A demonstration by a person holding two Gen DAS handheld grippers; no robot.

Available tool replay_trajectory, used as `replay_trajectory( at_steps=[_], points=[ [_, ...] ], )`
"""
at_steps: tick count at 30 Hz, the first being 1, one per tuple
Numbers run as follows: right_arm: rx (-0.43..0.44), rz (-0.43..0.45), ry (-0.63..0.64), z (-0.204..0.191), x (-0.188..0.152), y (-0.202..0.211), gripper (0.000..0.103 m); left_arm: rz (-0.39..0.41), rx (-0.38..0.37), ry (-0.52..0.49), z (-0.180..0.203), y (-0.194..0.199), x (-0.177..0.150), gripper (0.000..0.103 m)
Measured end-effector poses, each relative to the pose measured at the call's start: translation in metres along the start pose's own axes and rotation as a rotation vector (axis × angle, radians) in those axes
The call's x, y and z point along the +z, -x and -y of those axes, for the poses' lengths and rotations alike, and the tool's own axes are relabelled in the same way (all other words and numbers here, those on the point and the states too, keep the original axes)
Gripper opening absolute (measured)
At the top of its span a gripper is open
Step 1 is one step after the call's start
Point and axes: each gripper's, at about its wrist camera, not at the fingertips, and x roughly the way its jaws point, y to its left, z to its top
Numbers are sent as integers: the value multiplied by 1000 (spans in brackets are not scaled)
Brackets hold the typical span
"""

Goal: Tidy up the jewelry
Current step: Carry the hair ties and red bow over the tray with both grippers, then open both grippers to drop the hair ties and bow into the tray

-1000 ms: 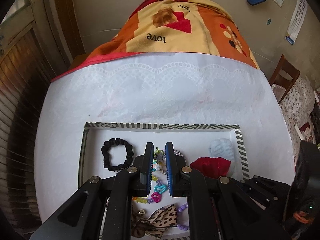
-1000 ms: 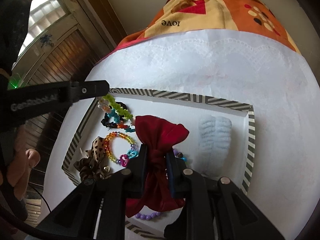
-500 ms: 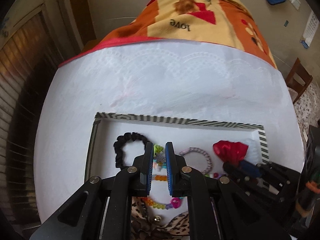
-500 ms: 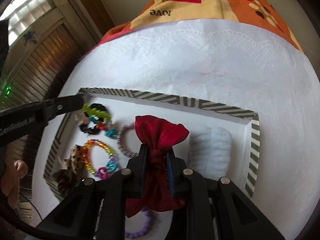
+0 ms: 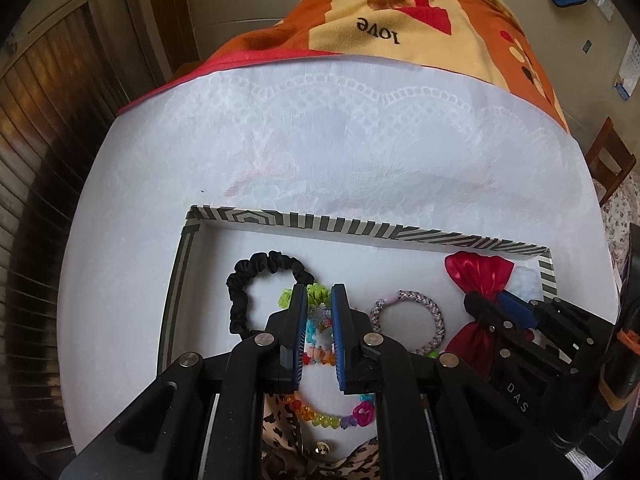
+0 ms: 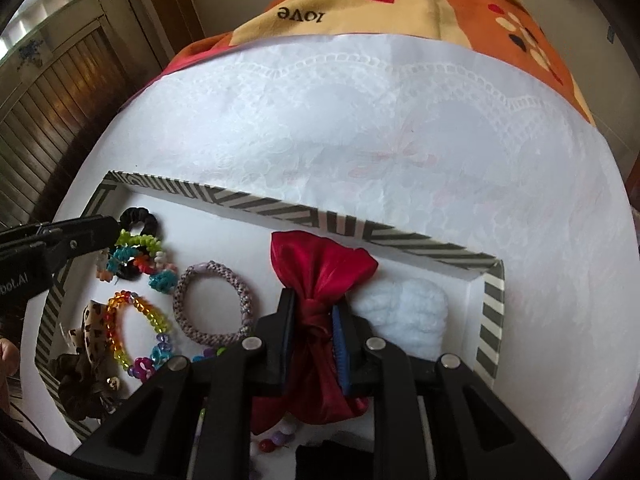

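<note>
Right wrist view: the striped tray (image 6: pixel 490 312) on the bench (image 6: pixel 360 128) holds bracelets, a black scrunchie (image 5: pixel 260 276) and a fluffy white band (image 6: pixel 408 316). The right tongs (image 6: pixel 314 312) pinch the red bow (image 6: pixel 320 276) over it. The left tongs (image 5: pixel 319 304) pinch the bright bead bracelet (image 5: pixel 318 332).

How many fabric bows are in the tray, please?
2: the red bow clamped in the right hand-held gripper; the leopard-print bow in the near left corner of the tray; others may be hidden.
</note>
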Motion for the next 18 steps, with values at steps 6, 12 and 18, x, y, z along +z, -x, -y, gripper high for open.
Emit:
replay_trajectory(
  at_steps=[6, 12, 18],
  points=[
    [44, 1, -25, 0, 2, -2, 25, 6, 15, -7, 2, -1, -2, 2],
    [76, 42, -23, -3, 0, 20, 39, 9, 27, 9, 0, 1, -5, 2],
    [86, 49, -35, -3, -13, 39, 50, -18, 37, 39, -5, 3, -10, 9]
  ],
)
